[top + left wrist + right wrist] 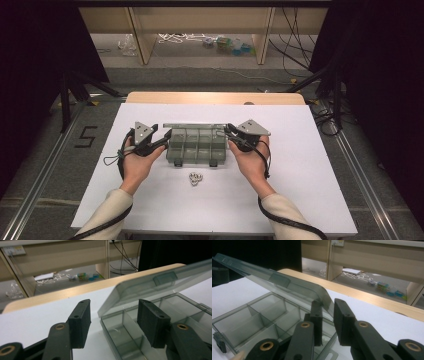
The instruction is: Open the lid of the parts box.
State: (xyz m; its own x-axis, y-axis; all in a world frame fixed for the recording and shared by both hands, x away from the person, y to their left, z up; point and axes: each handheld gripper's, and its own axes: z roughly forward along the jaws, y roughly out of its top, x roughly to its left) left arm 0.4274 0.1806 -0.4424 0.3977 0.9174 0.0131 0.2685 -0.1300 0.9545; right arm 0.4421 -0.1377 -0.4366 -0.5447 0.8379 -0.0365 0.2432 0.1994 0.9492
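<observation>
A smoky clear compartment box [195,146] stands mid-table on the white table top [300,165], its lid [192,125] tilted up at the back. My left gripper [165,140] is at the box's left end. In the left gripper view that gripper [115,312] is open: one jaw stands outside the box's end wall [106,327], the other inside the end compartment, and neither pad presses. The right gripper [227,129] is at the box's right rear corner. In the right gripper view it [327,307] is shut on the raised lid's [274,280] rounded corner, above the dividers [259,315].
A small cluster of metal rings [195,178] lies just in front of the box. Two dark latches [213,162] hang on its front wall. A wooden strip [215,97] edges the table's far side, with shelf legs, cables and small coloured items [232,46] on the floor beyond.
</observation>
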